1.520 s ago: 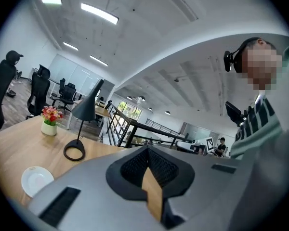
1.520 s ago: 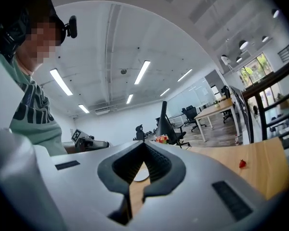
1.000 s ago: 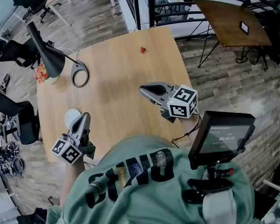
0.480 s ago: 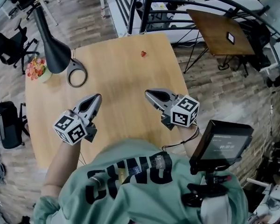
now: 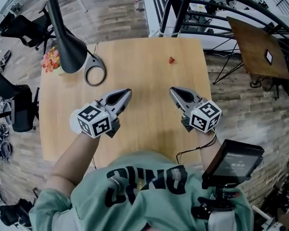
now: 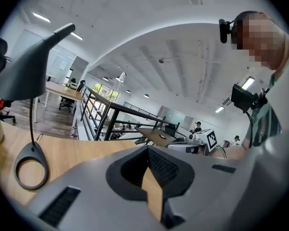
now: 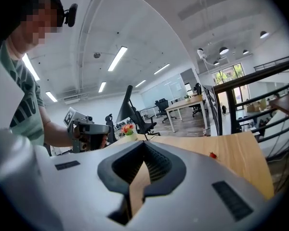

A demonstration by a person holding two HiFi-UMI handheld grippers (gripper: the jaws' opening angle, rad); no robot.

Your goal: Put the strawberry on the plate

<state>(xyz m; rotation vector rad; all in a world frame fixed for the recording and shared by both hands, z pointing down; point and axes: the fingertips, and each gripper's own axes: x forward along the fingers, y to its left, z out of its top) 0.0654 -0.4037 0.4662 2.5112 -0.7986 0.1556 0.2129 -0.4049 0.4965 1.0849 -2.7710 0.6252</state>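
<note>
An open office with a plank floor and a black railing (image 5: 202,13) surrounds a square wooden table (image 5: 149,81), seen from above the person's shoulders. The strawberry (image 5: 172,60) lies on the bare wood near the table's far right corner, a little in from the far edge, with nothing touching it; the right gripper view also catches it as a small red spot on the wood ahead and to the right of the jaws. A black desk lamp (image 5: 67,42) leans over the far left corner, its ring-shaped base (image 5: 95,74) flat on the table, and a small pot of flowers (image 5: 51,61) sits at the left edge just beside it. The left gripper (image 5: 127,92) is held over the middle of the table's left half, the right gripper (image 5: 173,90) over the right half, both pointing toward the far edge and well apart from the strawberry. Each gripper's jaws are closed tip to tip with nothing between them.
</note>
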